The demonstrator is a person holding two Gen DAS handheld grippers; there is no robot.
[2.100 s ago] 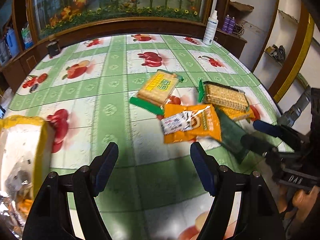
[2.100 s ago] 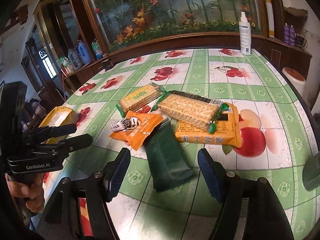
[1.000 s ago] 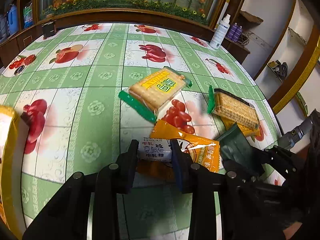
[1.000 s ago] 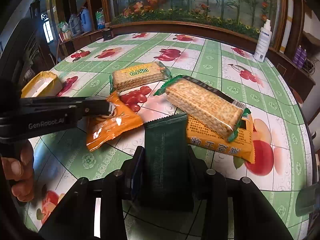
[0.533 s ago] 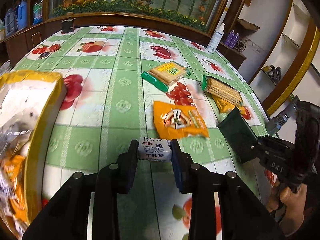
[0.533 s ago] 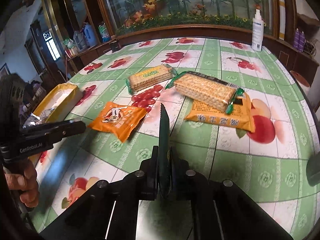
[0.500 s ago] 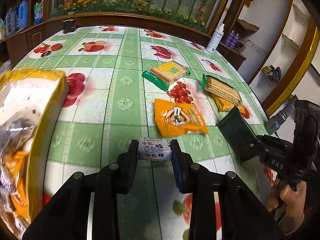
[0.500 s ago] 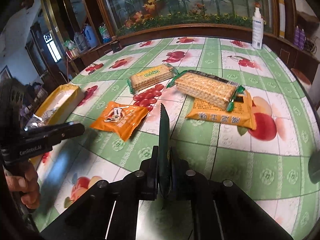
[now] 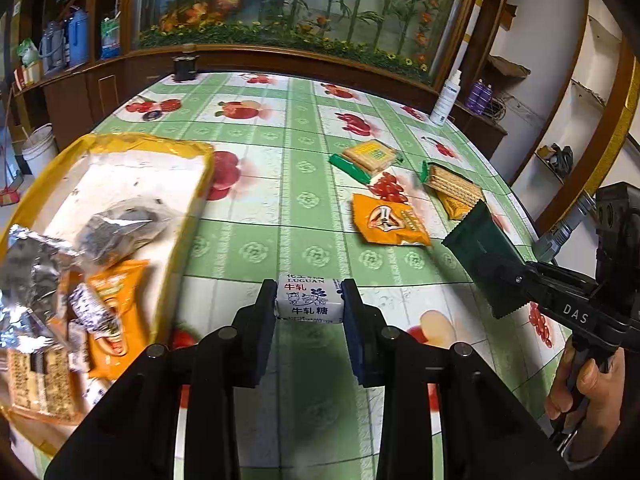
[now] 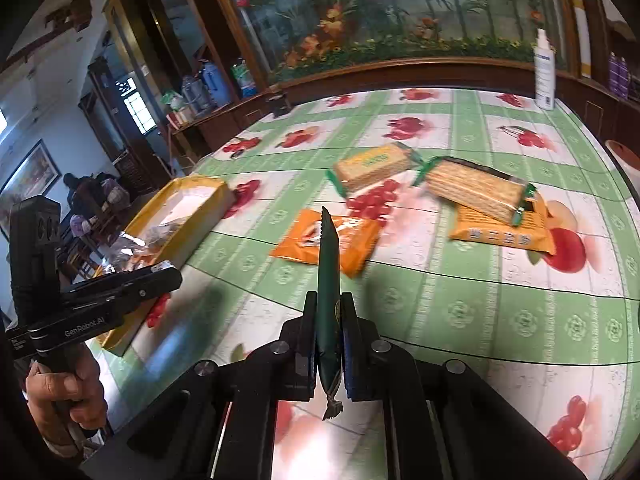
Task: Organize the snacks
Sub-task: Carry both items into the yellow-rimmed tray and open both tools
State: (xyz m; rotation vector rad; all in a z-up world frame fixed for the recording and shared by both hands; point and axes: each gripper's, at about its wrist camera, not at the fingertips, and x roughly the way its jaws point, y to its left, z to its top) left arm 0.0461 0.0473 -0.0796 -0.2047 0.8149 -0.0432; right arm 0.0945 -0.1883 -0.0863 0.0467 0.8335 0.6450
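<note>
My left gripper (image 9: 309, 300) is shut on a small white candy pack (image 9: 310, 299) held above the tablecloth, just right of the yellow tray (image 9: 120, 142). The tray holds several snack packets. My right gripper (image 10: 329, 320) is shut on a dark green packet (image 10: 328, 276), held edge-on and upright; the same dark green packet (image 9: 482, 248) shows at the right of the left wrist view. On the table lie an orange snack bag (image 9: 388, 220), a green-ended cracker pack (image 9: 370, 157), a second cracker pack (image 10: 476, 190) and an orange pack (image 10: 504, 236) under it.
A white spray bottle (image 10: 544, 76) stands at the table's far edge, and a dark cup (image 9: 184, 68) at the far left. A person's hand (image 10: 68, 396) holds the left tool by the table's near rim. Wooden cabinets ring the table (image 9: 256, 248).
Both grippers closed on their packs and lifted them. My left gripper carried the candy leftward to beside the tray. The green packet turned from flat to edge-on and rose.
</note>
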